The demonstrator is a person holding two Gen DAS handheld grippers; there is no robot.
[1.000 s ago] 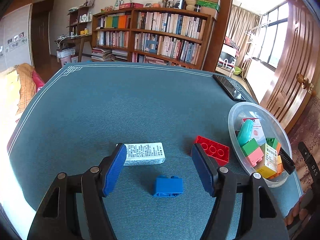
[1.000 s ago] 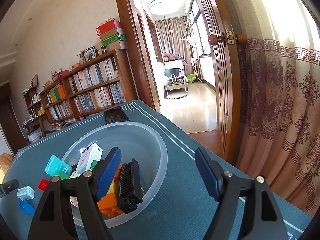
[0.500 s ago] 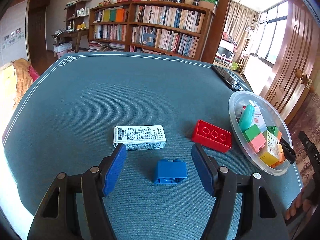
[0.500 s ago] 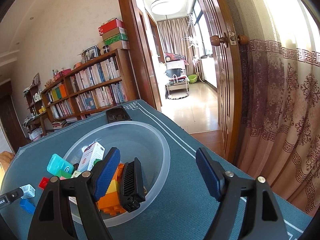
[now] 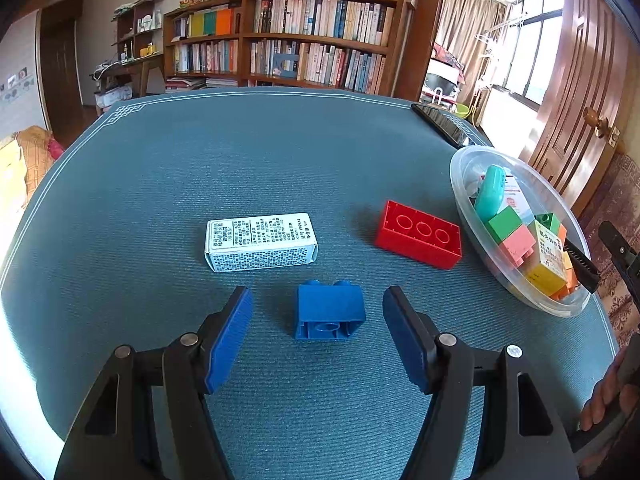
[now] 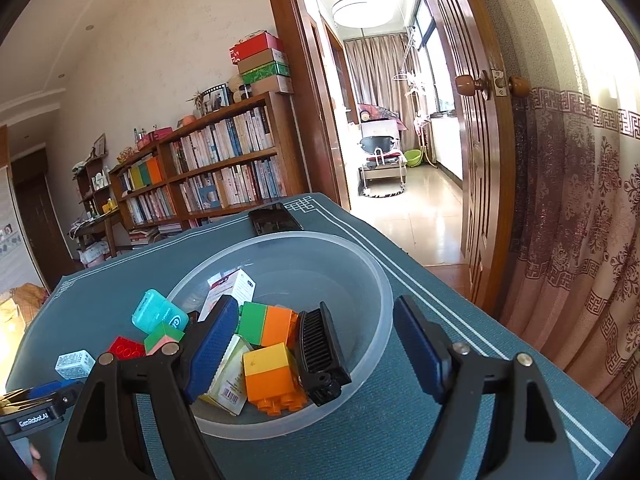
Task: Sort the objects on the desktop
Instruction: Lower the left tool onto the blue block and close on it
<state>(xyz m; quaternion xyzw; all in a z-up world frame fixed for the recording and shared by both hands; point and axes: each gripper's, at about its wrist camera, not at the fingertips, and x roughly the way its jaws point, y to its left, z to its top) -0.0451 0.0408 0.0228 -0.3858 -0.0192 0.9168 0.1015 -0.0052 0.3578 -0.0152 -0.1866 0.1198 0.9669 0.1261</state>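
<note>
Blue brick (image 5: 330, 316) lies on its side in the lower middle of the left wrist view, resting on the teal worktop (image 5: 200, 160) with its hollow underside turned toward the camera; it sits between the two pads of the left gripper (image 5: 318, 334), which flank it with a clear gap on each side and touch nothing. Just above it, toward the centre of the frame, lies a white printed carton (image 5: 262, 242), and to the right of that a red brick (image 5: 418, 234), upside down, near the rim of the clear plastic bowl (image 5: 464, 160) at the right edge. That bowl already holds a good share of the sorting: in the right wrist view, green and orange bricks (image 6: 268, 326), a teal case (image 6: 159, 316), a couple of small cartons and a black comb (image 6: 320, 352) are piled inside. Judging from this, the task is well past halfway, with three things left out on the worktop. A dark phone (image 5: 440, 126) lies beyond the bowl; whether it counts is unclear. The right gripper (image 6: 316, 344) hangs over the near side of the bowl with its jaws spread wide and empty, the left pad above the pile and the right pad over the rim, gripping nothing. The left gripper looks set for the blue brick.
</note>
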